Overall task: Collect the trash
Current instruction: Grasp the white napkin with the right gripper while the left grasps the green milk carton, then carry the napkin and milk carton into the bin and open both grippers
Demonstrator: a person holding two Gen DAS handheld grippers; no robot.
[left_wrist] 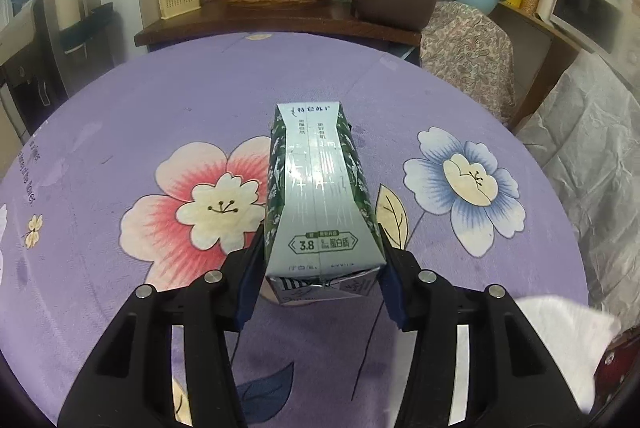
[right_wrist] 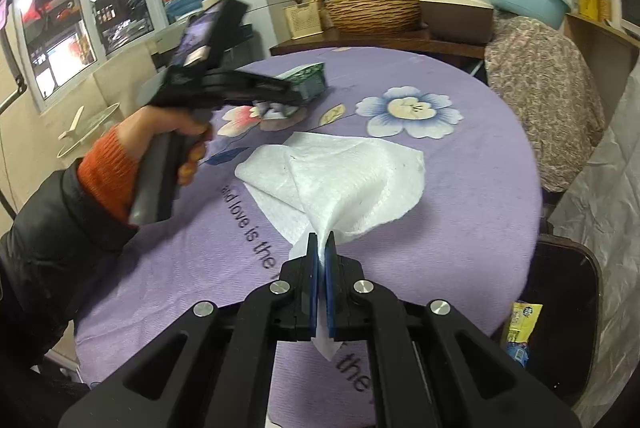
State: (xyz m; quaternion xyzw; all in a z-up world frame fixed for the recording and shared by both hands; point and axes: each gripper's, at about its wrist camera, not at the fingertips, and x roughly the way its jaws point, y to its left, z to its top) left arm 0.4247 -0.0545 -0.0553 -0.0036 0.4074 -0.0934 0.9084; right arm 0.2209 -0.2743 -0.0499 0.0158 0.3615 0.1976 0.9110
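A green and silver milk carton point(left_wrist: 320, 196) lies on its side over the purple flowered tablecloth point(left_wrist: 120, 132). My left gripper point(left_wrist: 322, 268) is shut on the carton's near end, a pad on each side. In the right wrist view the left gripper point(right_wrist: 296, 100) holds the carton point(right_wrist: 306, 80) at the table's far left. My right gripper point(right_wrist: 322, 244) is shut on a corner of a white paper towel point(right_wrist: 352, 180), which hangs lifted from the table. The towel's edge also shows in the left wrist view point(left_wrist: 560, 328).
A dark bin point(right_wrist: 560, 312) stands at the table's right edge with a yellow wrapper point(right_wrist: 522, 320) inside. Behind the table a wooden counter point(left_wrist: 280, 20) holds a basket, a rice cooker and a blue basin. A cloth-covered chair point(right_wrist: 544, 100) stands at the right.
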